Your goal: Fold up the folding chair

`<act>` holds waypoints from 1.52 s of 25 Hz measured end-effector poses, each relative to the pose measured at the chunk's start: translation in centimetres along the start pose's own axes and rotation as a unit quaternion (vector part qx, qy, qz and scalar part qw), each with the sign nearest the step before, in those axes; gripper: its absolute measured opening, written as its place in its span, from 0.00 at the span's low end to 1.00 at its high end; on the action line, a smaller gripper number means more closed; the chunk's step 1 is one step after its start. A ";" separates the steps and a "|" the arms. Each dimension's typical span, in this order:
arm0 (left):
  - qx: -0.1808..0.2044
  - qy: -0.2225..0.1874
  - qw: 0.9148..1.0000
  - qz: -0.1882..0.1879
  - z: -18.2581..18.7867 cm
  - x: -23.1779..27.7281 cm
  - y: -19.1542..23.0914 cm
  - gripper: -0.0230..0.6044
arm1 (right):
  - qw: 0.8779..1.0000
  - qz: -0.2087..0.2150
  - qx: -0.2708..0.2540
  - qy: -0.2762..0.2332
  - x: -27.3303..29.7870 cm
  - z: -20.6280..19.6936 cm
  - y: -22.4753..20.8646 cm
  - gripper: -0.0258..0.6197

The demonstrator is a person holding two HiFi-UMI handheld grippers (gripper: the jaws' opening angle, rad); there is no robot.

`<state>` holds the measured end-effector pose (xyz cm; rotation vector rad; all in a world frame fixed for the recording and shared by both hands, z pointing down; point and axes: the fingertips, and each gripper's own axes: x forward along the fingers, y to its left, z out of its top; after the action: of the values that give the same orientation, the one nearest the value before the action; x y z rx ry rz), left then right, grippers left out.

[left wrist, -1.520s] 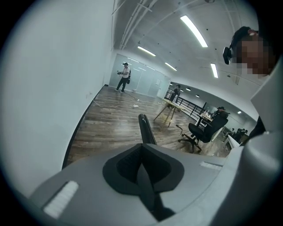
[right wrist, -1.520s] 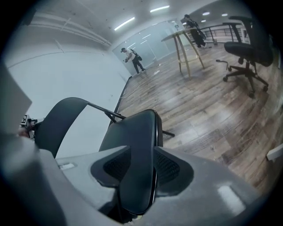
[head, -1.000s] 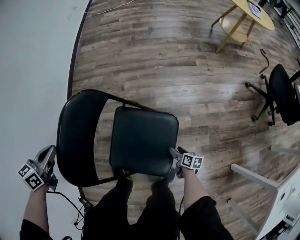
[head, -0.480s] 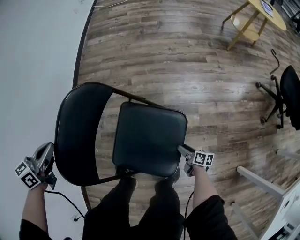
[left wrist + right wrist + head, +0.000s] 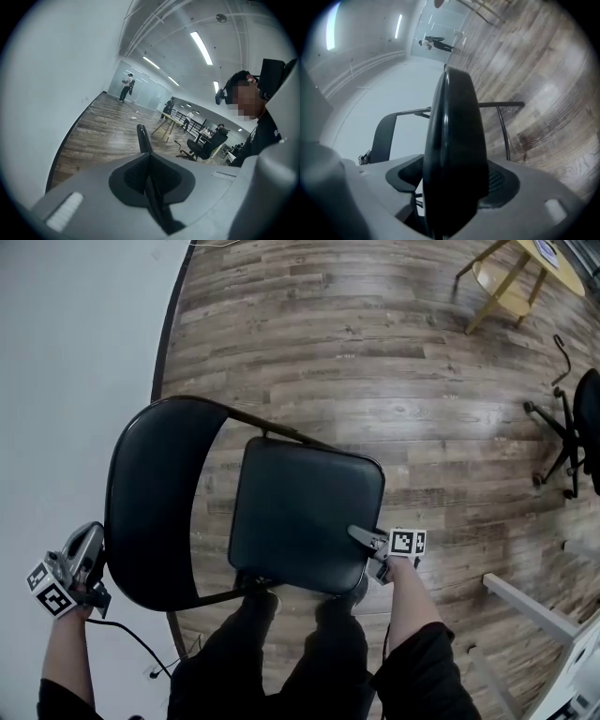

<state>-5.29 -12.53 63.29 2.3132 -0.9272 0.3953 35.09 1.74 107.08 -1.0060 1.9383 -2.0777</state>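
A black folding chair stands open on the wood floor, its backrest (image 5: 155,502) at the left and its padded seat (image 5: 300,512) in the middle of the head view. My left gripper (image 5: 82,563) is at the backrest's outer rim and shut on it; in the left gripper view the thin dark rim (image 5: 143,138) runs up out of the left gripper (image 5: 150,161). My right gripper (image 5: 367,542) is at the seat's near right corner. Its jaws have just been opening. The thick seat edge (image 5: 452,117) fills the space between them in the right gripper (image 5: 452,180) view.
A white wall (image 5: 66,381) runs close along the left. A yellow round table (image 5: 525,277) and a black office chair (image 5: 577,427) stand far right. A white frame leg (image 5: 534,606) lies near right. The person's legs (image 5: 281,652) are right behind the seat, with a cable (image 5: 141,638) on the floor.
The right gripper has slid a little right and down at the seat's corner and rolled, its jaws wider now. The left gripper stays on the backrest rim.
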 end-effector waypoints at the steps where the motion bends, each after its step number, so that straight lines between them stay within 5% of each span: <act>1: -0.002 -0.002 1.000 -0.001 0.1 0.0 0.0 0.04 | 1.000 0.009 0.002 0.001 0.4 0.0 0.2 0.56; 8: -0.016 -0.014 1.000 -0.002 0.3 -0.8 0.7 0.02 | 0.999 0.053 0.003 -0.003 0.4 -0.5 1.7 0.49; 13: -0.038 -0.030 0.996 -0.076 0.9 -1.1 -1.0 0.03 | 0.996 0.087 0.029 -0.010 0.5 -1.4 3.7 0.45; 20: -0.043 -0.072 0.990 -0.116 3.1 -1.3 -3.5 0.03 | 0.996 0.086 0.019 -0.015 0.9 -1.1 7.2 0.41; 24: -0.027 -0.089 0.988 -0.123 3.9 -1.6 -5.8 0.03 | 0.999 0.036 0.015 -0.010 0.3 -1.7 8.4 0.39; 29: -0.037 -0.121 0.983 -0.129 5.2 -2.2 -7.6 0.03 | 0.999 0.049 -0.001 -0.009 1.0 -1.5 13.2 0.36; 38: -0.015 -0.119 0.986 -0.119 7.0 -2.6 -10.2 0.02 | 1.000 -0.011 -0.017 -0.003 2.9 -1.5 20.0 0.33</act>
<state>0.35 -9.81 52.35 2.4428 -0.7468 0.0043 25.23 -1.81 89.73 -1.0453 1.9751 -2.0569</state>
